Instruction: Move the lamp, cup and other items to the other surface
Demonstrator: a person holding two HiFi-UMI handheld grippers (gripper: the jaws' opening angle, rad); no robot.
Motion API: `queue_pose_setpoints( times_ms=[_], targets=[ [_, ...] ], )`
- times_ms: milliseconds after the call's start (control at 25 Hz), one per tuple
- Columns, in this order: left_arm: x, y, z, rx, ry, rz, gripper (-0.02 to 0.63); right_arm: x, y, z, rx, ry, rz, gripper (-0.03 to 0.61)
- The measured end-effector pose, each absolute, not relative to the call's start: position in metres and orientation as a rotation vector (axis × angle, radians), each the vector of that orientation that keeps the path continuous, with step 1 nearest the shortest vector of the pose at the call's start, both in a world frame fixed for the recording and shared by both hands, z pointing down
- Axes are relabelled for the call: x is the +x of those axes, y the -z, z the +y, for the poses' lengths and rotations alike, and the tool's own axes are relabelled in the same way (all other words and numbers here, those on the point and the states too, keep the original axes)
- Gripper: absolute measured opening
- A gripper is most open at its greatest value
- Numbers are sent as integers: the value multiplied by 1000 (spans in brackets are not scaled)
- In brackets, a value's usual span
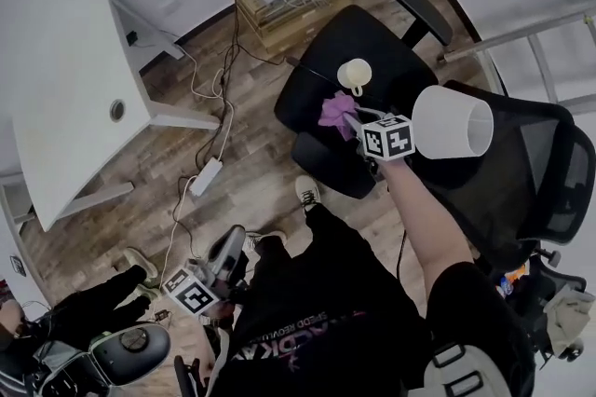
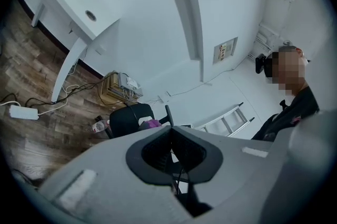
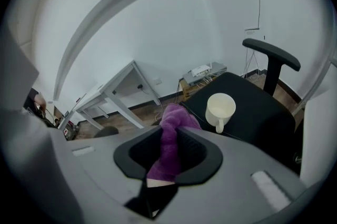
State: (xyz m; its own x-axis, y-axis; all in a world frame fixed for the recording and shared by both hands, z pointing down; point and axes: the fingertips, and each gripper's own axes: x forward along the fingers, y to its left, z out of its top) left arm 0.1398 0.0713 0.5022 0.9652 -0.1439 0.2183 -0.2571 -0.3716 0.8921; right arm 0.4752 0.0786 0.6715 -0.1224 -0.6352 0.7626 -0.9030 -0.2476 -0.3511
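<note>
Two black chairs stand on the wood floor (image 1: 251, 162) near a white desk (image 1: 65, 97). One chair seat (image 1: 317, 88) carries an empty cream cup (image 1: 354, 74), upright. A white lamp shade (image 1: 452, 122) lies sideways at the mesh chair (image 1: 531, 171). The right gripper (image 3: 171, 131) clamps a crumpled purple cloth (image 3: 169, 149) over the seat, near the cup. The left gripper (image 2: 169, 131) has its jaws closed and empty.
</note>
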Motion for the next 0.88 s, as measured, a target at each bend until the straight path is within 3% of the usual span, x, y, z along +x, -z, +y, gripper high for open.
queue_pose_setpoints(
  times_ms=[480, 880],
  targets=[
    [125, -520, 75, 1890, -213, -397, 2, 501, -787, 109, 1758, -1487, -1469, 109],
    [133, -519, 87, 1890, -196, -413, 2, 494, -805, 132, 1674, -1547, -1442, 163]
  ],
)
